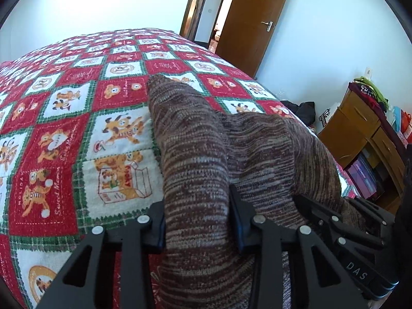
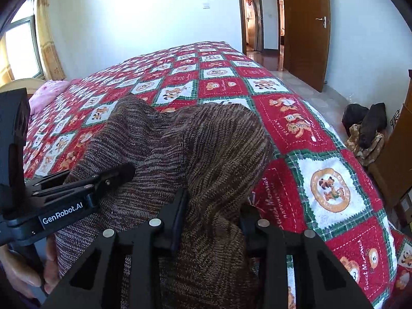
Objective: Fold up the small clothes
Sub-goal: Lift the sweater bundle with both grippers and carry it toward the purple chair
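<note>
Slippage worries me: left gripper [image 1: 197, 228] and right gripper [image 2: 212, 222] each pinch thick knit garment [image 1: 195, 139], which could sag onto the bed [image 1: 64, 134].

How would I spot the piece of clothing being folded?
Find the bed with the red, white and green cartoon quilt. On its near edge lies a brown marled knit garment, gripped by both the left gripper and right gripper; it is the only plain-toned fabric there.
</note>
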A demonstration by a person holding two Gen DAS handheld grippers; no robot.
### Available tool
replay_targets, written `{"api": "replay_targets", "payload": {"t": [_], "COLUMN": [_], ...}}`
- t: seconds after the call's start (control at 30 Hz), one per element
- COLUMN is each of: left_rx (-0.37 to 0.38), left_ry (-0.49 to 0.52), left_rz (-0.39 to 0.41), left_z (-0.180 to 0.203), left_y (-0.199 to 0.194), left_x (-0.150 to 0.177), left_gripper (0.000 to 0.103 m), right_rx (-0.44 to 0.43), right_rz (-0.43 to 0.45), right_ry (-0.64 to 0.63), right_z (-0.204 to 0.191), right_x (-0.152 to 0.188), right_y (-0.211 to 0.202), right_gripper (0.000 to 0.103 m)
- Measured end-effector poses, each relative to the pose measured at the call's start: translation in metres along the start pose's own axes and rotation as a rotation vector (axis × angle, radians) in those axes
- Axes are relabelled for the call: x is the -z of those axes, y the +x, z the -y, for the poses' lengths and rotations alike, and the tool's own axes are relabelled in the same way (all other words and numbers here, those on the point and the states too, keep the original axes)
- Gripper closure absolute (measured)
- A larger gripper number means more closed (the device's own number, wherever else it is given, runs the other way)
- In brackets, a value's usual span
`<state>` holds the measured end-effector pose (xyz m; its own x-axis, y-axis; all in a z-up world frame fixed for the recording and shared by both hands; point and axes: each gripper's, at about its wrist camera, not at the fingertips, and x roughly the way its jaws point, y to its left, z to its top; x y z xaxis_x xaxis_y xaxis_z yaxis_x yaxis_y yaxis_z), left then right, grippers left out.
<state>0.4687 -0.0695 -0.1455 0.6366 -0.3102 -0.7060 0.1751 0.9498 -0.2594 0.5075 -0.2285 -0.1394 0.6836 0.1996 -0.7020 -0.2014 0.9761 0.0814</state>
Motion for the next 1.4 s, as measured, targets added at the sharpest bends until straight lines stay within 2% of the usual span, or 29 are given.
{"api": "replay_targets", "payload": {"t": [0.17, 0.37, 0.6, 0.97, 1.4], "left_rx": [-0.018, -0.006, -0.013, 0.065, 0.151], "left_ry": [0.035, 0.013, 0.069, 0.125, 0.233], "left_rz": [-0.011, -0.018, 0.028, 0.076, 0.088], "left_z": [0.005, 0.004, 0.015, 0.036, 0.079], "left_y": [-0.007, -0.035, -0.086, -0.16, -0.208], "left_x": [-0.002, -0.003, 0.006, 0.021, 0.062], "left_gripper": [0.074, 0.076, 0.076, 0.076, 0.076], "right_rx": [0.058, 0.041, 0.006, -0.011, 0.027], "right_rz": [-0.004, 0.043, 0.098, 0.227, 0.298], "right_ry": [-0.026, -0.042, 0.034, 0.121, 0.216], "right_z": [-0.016, -0.039, -0.054, -0.068, -0.06], "right_x": [-0.008, -0.012, 0.001, 0.037, 0.098], "right_y": [-0.017, -0.059, -0.11, -0.215, -0.293], "right_gripper": [0.076, 0.079, 0.081, 0.086, 0.086]}}
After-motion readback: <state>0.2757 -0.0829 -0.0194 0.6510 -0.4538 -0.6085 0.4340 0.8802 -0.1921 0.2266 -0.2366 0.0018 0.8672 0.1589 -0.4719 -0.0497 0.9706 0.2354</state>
